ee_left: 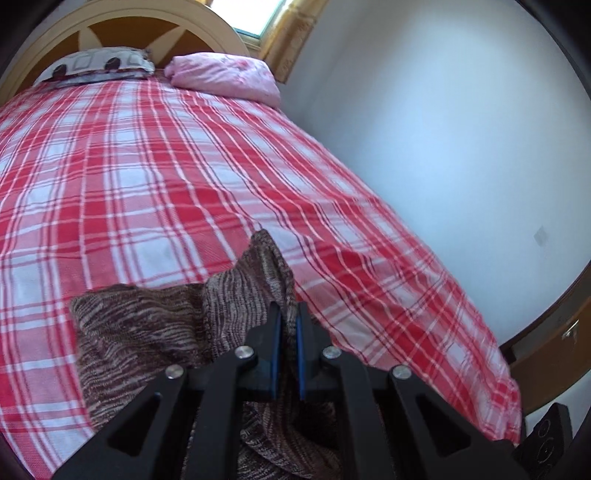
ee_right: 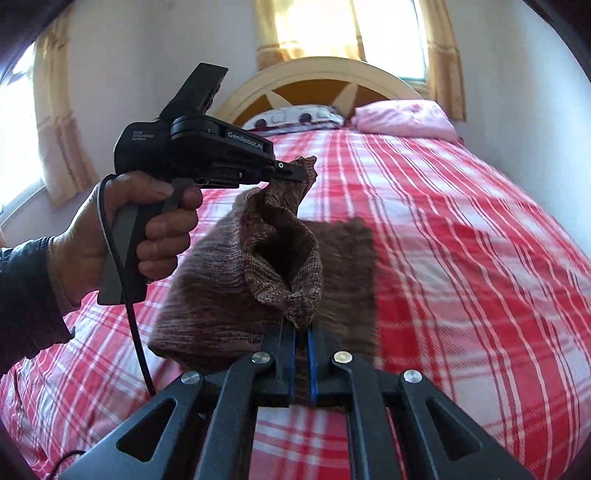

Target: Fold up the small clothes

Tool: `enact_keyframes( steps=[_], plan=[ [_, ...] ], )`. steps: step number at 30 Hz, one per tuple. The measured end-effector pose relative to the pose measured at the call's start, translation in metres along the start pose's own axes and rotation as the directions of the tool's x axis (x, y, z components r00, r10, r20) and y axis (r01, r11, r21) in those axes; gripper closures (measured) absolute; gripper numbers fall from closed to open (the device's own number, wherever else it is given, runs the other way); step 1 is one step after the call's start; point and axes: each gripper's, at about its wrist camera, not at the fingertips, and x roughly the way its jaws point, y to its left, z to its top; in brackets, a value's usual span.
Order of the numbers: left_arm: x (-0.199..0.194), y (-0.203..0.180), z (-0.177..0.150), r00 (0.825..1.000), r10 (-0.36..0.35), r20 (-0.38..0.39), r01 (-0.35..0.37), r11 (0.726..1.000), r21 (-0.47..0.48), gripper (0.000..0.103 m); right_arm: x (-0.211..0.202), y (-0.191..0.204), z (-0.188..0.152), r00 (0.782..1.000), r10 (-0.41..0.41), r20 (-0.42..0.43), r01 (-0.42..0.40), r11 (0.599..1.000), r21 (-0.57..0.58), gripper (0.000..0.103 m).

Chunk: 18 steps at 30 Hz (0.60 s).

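Brown marled knit garment (ee_right: 236, 266) is lifted partly off the red-and-white plaid bedspread (ee_right: 461, 229), held at two points. Right gripper (ee_right: 302, 332): jaws closed on a bunched fold of the knit, fabric pinched between the blue pads (ee_right: 312, 354) directly ahead of the camera. Left gripper (ee_right: 295, 173), seen from the right wrist view, is up and to the left, farther toward the headboard, its fingers clenched on a peak of the same garment; the person's left hand (ee_right: 140, 229) wraps the handle. Between the two grasp points the knit sags into an open pouch; its lower part hangs toward the bedspread, and whether it touches cannot be told. From the left wrist view, the left gripper (ee_left: 287, 317) has its jaws clamped with knit standing up between the blue pads (ee_left: 275, 354), and the rest of the garment (ee_left: 147, 325) spreads left and down across the bedspread (ee_left: 147, 166). A flat brown portion lies on the cover just behind the right gripper's grasp. Grey patterned pillow (ee_left: 99, 66) and pink pillow (ee_left: 225, 77) sit at the headboard (ee_left: 140, 22), well apart from the garment.
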Motion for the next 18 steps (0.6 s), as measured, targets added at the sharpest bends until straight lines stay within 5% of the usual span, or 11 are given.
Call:
enact_keyframes(
  steps=[7,10,14,17,18],
  plan=[
    [0.036,-0.019,-0.007,0.998,0.052,-0.037,-0.051,0.998,0.044,0.093,0.016,-0.039,-0.022,0.994,0.048,-0.102,-0.035,0.991,0.127,0.098],
    [0.034,-0.028,-0.009,0.997,0.067,-0.025,-0.065,0.995,0.076,0.078,0.017,-0.045,-0.027,0.99,0.082,-0.113,-0.063,0.985,0.162,0.098],
    [0.005,-0.034,-0.014,0.995,0.089,0.048,-0.094,0.989,0.114,0.037,0.014,-0.051,-0.031,0.989,0.108,-0.104,-0.086,0.976,0.198,0.098],
    [-0.02,-0.03,-0.022,0.994,0.074,0.08,-0.084,0.989,0.122,0.029,0.011,-0.051,-0.035,0.99,0.108,-0.093,-0.087,0.976,0.199,0.093],
    [-0.029,-0.027,-0.029,0.992,0.088,0.087,-0.099,0.986,0.131,0.028,0.009,-0.052,-0.036,0.991,0.103,-0.09,-0.083,0.976,0.202,0.081]
  ],
)
